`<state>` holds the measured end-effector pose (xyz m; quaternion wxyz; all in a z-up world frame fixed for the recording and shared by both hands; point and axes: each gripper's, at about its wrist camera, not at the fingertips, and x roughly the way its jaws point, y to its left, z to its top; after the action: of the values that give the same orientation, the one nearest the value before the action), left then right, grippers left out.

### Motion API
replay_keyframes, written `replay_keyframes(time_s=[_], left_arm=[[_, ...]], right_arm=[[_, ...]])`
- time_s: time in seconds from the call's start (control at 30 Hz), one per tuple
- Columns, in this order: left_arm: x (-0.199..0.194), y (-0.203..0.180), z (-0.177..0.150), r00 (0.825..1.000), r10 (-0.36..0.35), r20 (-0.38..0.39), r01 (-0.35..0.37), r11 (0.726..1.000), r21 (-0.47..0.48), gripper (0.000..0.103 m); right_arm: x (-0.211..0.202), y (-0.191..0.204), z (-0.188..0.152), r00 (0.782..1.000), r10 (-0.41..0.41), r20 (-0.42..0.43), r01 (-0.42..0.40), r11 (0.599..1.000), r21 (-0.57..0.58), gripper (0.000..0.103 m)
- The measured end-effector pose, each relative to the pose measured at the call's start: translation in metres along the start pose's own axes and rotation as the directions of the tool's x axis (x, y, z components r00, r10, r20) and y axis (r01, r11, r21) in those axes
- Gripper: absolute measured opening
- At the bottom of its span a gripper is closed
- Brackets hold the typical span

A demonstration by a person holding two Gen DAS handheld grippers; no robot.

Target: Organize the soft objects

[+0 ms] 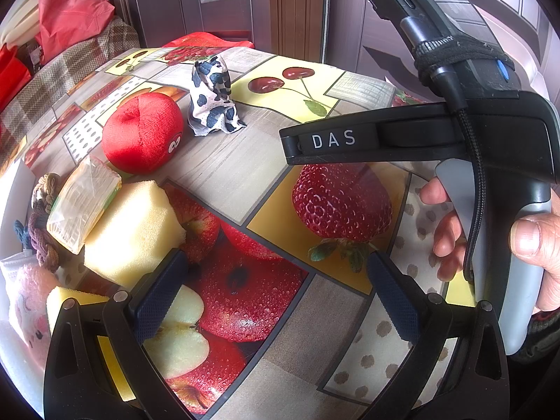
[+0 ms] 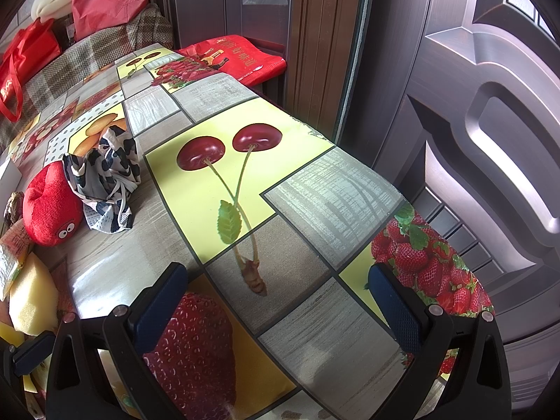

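Your left tongs (image 1: 276, 290) stand wide apart with nothing between the pads, which hang over the apple picture on the fruit-print cloth of the desk (image 1: 245, 161). The left pad (image 1: 157, 301) sits just beside the yellow sponge block (image 1: 129, 231); whether it touches the foam cannot be told from this angle.

Your right tongs (image 2: 280, 301) are likewise spread wide and hold nothing, poised over the printed strawberry and cherry stems on the desk. From the left wrist camera you can see that tool from the side: your right hand (image 1: 525, 241) wraps the grey handle, and the black body marked "DAS" lies above the desk at the right.

The soft things lie gathered on the left part of the desk. The red plush apple (image 1: 141, 133) with little eyes sits beyond the sponge, and the cow-print cloth (image 1: 213, 98) stands bunched just to its right, near but apart in the left view. A wrapped tissue pack (image 1: 84, 203) leans on the sponge block. Left of it lies a braided cord (image 1: 42, 224), and at the near left edge a pink plush toy (image 1: 29, 301) beside a second yellow sponge (image 1: 66, 301).
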<state>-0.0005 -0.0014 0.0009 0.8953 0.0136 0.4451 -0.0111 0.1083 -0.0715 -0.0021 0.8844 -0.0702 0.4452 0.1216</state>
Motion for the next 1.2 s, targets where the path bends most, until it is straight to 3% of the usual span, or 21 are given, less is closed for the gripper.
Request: replay_keyframes(time_s=[0.47, 0.57, 0.67, 0.77, 0.87, 0.97, 1.07, 1.2], left_arm=[[-0.002, -0.001, 0.001, 1.0, 0.001, 0.009, -0.001, 1.0, 0.003, 0.102], [-0.023, -0.002, -0.004, 0.995, 0.015, 0.099, -0.015, 1.0, -0.002, 0.102], [-0.062, 0.004, -0.009, 0.972, 0.004, 0.235, 0.006, 0.999, -0.04, 0.102], [-0.11, 0.021, -0.018, 0.937, 0.054, 0.345, -0.02, 0.995, -0.1, 0.103], [-0.158, 0.051, -0.04, 0.905, 0.126, 0.407, -0.052, 0.981, -0.187, 0.103], [-0.189, 0.08, -0.073, 0.887, 0.192, 0.42, -0.099, 0.968, -0.231, 0.103], [-0.192, 0.095, -0.102, 0.914, 0.222, 0.34, -0.158, 0.966, -0.205, 0.103], [-0.161, 0.095, -0.126, 0.971, 0.139, 0.195, -0.107, 0.981, -0.164, 0.103]], right_arm=[[0.0, 0.0, 0.0, 1.0, 0.0, 0.0, 0.0, 1.0, 0.0, 0.103], [0.0, 0.0, 0.0, 1.0, 0.001, 0.0, -0.001, 1.0, 0.001, 0.103], [0.0, 0.0, 0.0, 1.0, 0.001, 0.0, -0.001, 1.0, 0.0, 0.103], [0.0, 0.0, 0.0, 1.0, 0.001, 0.0, -0.001, 1.0, 0.0, 0.103], [0.0, 0.0, 0.0, 1.0, 0.001, 0.0, -0.001, 1.0, 0.001, 0.103], [0.0, 0.0, 0.0, 1.0, 0.0, 0.0, 0.0, 1.0, 0.0, 0.103], [0.0, 0.0, 0.0, 1.0, 0.0, 0.0, 0.0, 1.0, 0.0, 0.103], [0.0, 0.0, 0.0, 1.0, 0.001, 0.0, -0.001, 1.0, 0.001, 0.103]])
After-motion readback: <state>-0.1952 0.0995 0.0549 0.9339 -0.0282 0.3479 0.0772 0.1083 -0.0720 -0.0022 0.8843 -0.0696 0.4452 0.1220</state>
